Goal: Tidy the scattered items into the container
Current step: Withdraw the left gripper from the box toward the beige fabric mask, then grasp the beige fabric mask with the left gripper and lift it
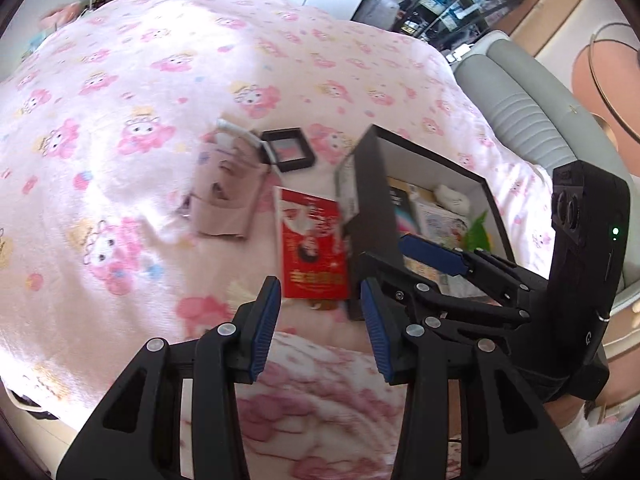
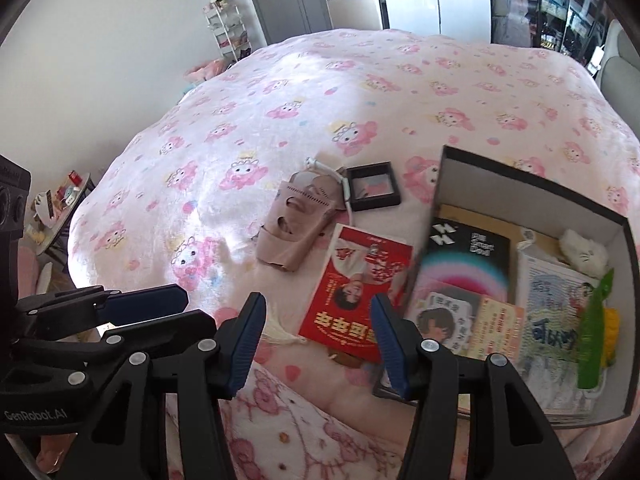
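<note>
Right wrist view: red booklet (image 2: 356,288) lies beside the box (image 2: 628,280).

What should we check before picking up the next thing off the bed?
1. Left gripper jaws open, nothing between them: ok.
2. Right gripper jaws open, nothing between them: ok.
3. Red booklet out in the open on the blanket: ok.
4. Box open on top: ok.
5. Room left in the box: cannot tell.
6. Beige pouch and black frame in the box: not ok.
</note>
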